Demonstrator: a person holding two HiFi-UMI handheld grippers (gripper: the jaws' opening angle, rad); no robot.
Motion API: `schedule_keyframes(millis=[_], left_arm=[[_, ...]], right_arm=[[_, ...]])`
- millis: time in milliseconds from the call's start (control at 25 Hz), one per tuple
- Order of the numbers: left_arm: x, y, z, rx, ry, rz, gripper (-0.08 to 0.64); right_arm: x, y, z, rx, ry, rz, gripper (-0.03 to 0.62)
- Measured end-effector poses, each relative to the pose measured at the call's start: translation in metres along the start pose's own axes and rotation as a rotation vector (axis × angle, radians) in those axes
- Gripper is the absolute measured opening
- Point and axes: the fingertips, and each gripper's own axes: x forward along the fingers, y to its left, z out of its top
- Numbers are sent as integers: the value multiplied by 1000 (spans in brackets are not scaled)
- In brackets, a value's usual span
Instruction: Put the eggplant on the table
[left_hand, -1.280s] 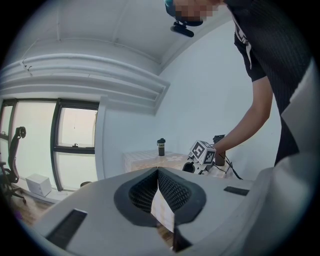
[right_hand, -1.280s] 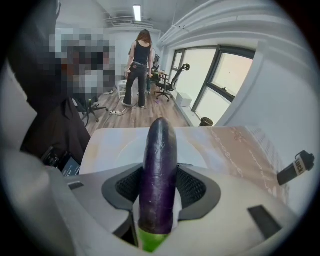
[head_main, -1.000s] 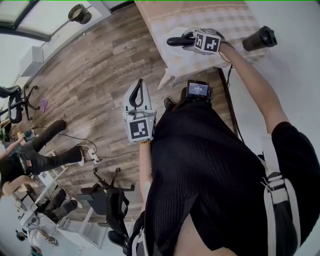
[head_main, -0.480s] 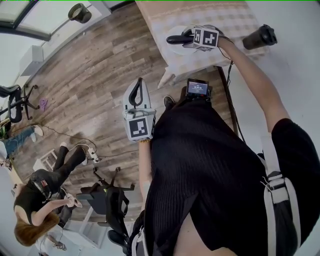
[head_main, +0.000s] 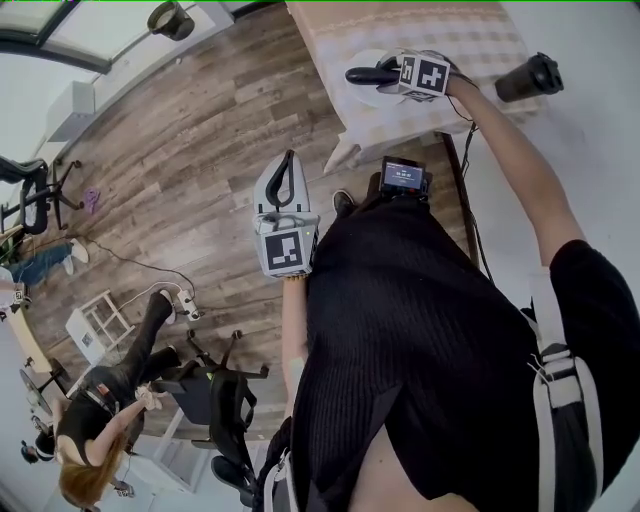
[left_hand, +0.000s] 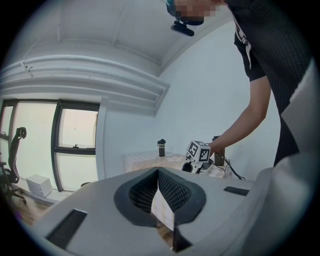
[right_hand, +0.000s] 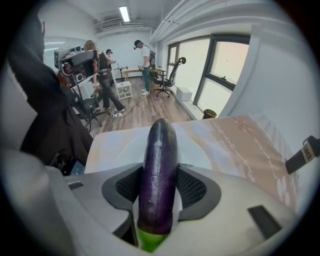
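Note:
My right gripper (head_main: 385, 75) is shut on a dark purple eggplant (right_hand: 159, 175), which sticks out lengthwise past the fingertips with its green stem end toward the camera. It hangs over a white plate (right_hand: 117, 145) near the corner of a table with a beige patterned cloth (right_hand: 240, 145). From the head view the eggplant (head_main: 362, 75) shows as a dark shape over the plate (head_main: 372, 97). My left gripper (head_main: 289, 158) is held over the wooden floor, well short of the table. Its pads meet at the tip with nothing between them (left_hand: 158, 172).
A black bottle (head_main: 528, 77) stands at the table's far side. A small device with a lit screen (head_main: 403, 176) sits below the table edge. Black office chairs (head_main: 215, 385) and several people (right_hand: 102, 75) occupy the wooden floor to the left.
Both grippers stay where they were and the eggplant remains in the right jaws. A person in the background at the left has moved down toward the lower left corner.

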Motion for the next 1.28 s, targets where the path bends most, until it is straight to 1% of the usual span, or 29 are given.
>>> schedule_keyframes(millis=[240, 440, 600, 680, 800, 1000, 1160, 1240, 1280], left_arm=[[-3, 5, -1, 11, 22, 23, -6], [-3, 0, 3, 0, -10, 4, -6], [-4, 3, -3, 7, 23, 20, -6], [-4, 2, -2, 11, 9, 15, -6], [-4, 3, -3, 17, 16, 19, -6], [-3, 1, -4, -10, -12, 7, -6], [-4, 0, -1, 0, -2, 9, -6], [-4, 1, -1, 1, -3, 10, -6], [-5, 2, -2, 0, -4, 12, -6]], right_arm=[[0, -1, 1, -21, 17, -8, 204], [0, -1, 0, -16, 16, -10, 204], [0, -2, 0, -21, 19, -19, 207], [0, -3, 0, -23, 17, -25, 212], [0, -3, 1, -24, 16, -30, 216], [0, -4, 2, -28, 19, -36, 227], [0, -3, 2, -41, 23, -40, 228], [0, -3, 3, -48, 27, -39, 238], [0, -1, 4, -48, 29, -31, 263]])
